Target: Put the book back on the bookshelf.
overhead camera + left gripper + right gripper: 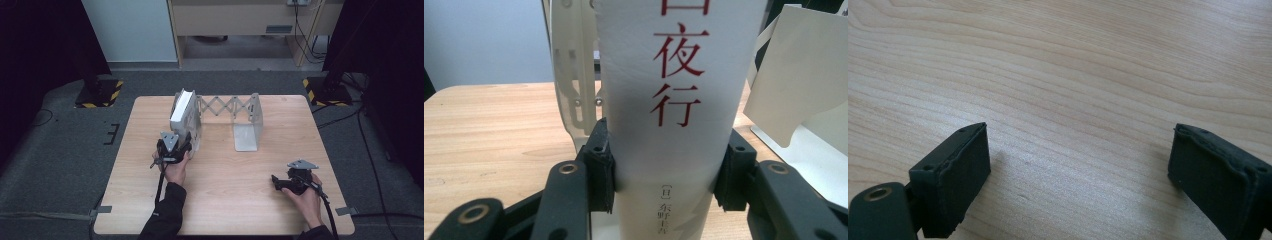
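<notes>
The left tongs [664,180] pinch the white book's [674,100] spine — it stands upright, seemingly against the metal bookend [248,122]. The right tongs [1078,175] rest spread over bare table [1073,65] — well apart.

Dim, soft overhead light, sharp focus

high view looks down; both gripper views sit close above the table [220,175].

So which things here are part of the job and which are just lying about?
In the job:
- white book, clamped at its spine
- left gripper
- expanding metal bookend rack

Just about:
- right gripper, fingers apart over bare table
- striped stand bases
</notes>
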`<action>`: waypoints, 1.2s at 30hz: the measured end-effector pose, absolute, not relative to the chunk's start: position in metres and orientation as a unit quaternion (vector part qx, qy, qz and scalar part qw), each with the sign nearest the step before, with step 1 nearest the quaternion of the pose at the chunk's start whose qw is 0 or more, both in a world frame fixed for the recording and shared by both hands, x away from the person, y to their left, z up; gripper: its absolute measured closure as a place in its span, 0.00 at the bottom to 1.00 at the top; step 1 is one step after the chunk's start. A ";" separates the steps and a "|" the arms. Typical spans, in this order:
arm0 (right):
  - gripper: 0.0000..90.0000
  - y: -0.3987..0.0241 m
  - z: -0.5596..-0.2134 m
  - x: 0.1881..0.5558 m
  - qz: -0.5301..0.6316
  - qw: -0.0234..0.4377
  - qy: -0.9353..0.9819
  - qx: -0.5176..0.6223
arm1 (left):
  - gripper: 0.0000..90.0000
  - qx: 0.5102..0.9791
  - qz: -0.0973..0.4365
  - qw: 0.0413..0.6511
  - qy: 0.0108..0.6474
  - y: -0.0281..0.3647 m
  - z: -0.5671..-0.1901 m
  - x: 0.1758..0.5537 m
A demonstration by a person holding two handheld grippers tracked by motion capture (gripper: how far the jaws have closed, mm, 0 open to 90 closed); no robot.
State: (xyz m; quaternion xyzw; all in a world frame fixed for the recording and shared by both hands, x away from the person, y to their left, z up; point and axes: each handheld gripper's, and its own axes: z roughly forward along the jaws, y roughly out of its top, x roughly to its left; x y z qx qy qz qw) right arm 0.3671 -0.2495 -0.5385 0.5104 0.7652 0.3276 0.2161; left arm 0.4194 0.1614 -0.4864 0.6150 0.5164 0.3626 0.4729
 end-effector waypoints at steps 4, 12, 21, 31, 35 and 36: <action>0.11 -0.249 -0.538 0.367 0.328 0.216 0.765 0.511 | 0.58 0.608 0.367 0.475 0.519 0.159 -0.488 0.425; 0.11 -0.249 -0.538 0.367 0.328 0.216 0.765 0.510 | 0.57 0.609 0.352 0.492 0.513 0.160 -0.491 0.438; 0.11 -0.249 -0.538 0.367 0.328 0.216 0.765 0.510 | 0.52 0.622 0.307 0.526 0.492 0.171 -0.498 0.423; 0.11 -0.249 -0.538 0.367 0.328 0.216 0.765 0.510 | 0.53 0.624 0.305 0.520 0.497 0.168 -0.496 0.422; 0.11 -0.249 -0.538 0.367 0.328 0.216 0.765 0.510 | 0.53 0.627 0.302 0.515 0.500 0.163 -0.495 0.426; 0.11 -0.249 -0.538 0.367 0.328 0.216 0.765 0.510 | 0.53 0.626 0.304 0.516 0.499 0.161 -0.495 0.427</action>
